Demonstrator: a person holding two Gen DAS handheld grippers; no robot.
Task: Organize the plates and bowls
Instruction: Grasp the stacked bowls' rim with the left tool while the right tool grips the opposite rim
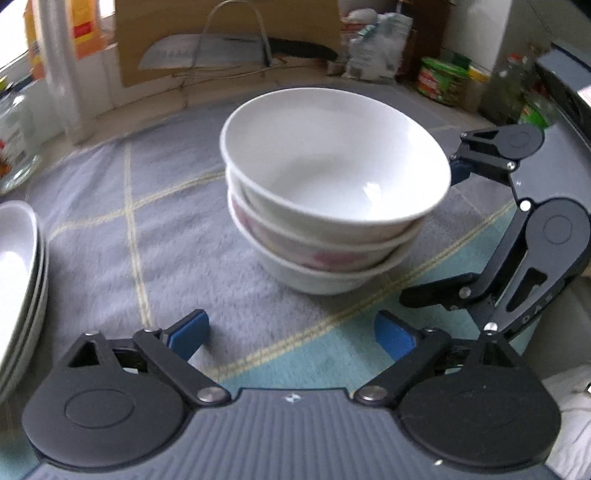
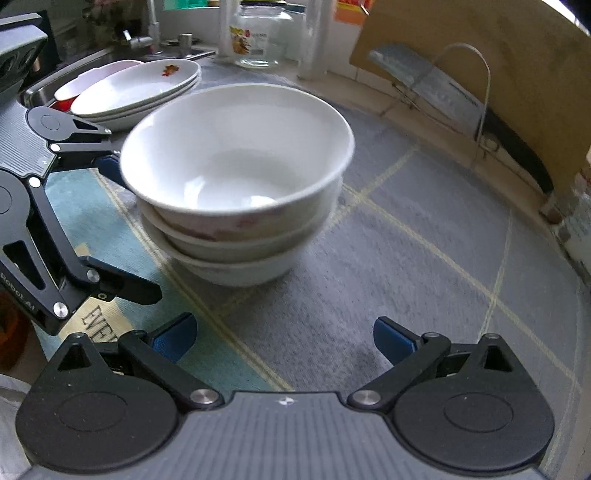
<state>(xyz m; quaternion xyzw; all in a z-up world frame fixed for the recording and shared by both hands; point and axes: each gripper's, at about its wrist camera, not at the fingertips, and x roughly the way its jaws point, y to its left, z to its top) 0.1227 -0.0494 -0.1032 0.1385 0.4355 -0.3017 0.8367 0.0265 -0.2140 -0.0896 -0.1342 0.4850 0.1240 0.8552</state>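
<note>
Beyond the stacked bowls [image 2: 236, 192], only the right view shows a glass jar [image 2: 258, 37]; both tongs gape wide, empty.

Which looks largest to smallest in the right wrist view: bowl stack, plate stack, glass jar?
1. Bowl stack, by far the largest as seen.
2. Plate stack.
3. Glass jar, top cut off.
The bowls sit nearest the camera, so this ranks apparent size only; the plates may really be wider.

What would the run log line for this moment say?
bowls: stack of three on mat | plates: stacked beside | left gripper: open, empty | right gripper: open, empty
</note>
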